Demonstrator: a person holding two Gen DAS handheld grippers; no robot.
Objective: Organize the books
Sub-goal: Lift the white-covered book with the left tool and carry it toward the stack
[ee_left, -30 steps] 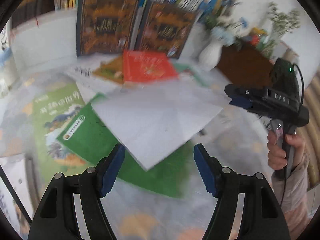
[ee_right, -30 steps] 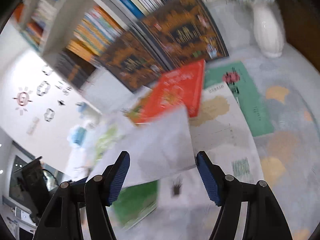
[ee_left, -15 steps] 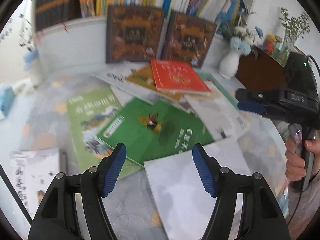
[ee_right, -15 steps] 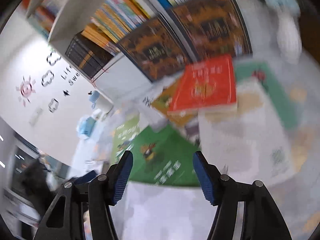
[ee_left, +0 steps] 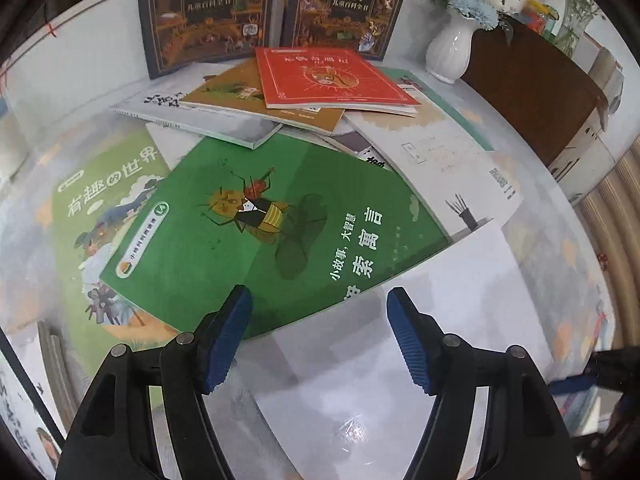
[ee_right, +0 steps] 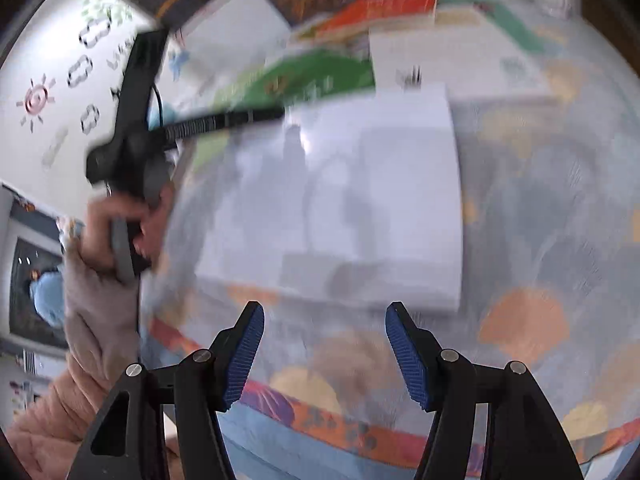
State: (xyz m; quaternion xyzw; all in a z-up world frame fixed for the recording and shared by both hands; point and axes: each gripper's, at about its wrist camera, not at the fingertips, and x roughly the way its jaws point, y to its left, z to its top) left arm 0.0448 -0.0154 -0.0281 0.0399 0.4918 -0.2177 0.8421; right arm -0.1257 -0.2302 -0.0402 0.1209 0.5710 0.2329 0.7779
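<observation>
The white book (ee_left: 384, 344) is lying flat at the table's near edge, overlapping the green book (ee_left: 260, 236). Both the left gripper (ee_left: 318, 336) and right gripper (ee_right: 324, 354) are hovering half-open, holding nothing. Risk: pads sliding off the flat cover, or dragging the book underneath.

Straight ahead of the left gripper (ee_left: 318, 340), the green book (ee_left: 280, 232) reads "小故事, 大智慧", "寓言" and a "14" in a white ring. To that gripper's left, the pale green book (ee_left: 100, 200) reads "有趣的世界". Far ahead, two dark upright books (ee_left: 204, 8) each read "大英 儿童百科全书". The red book (ee_left: 324, 76) carries a title too small to read.
</observation>
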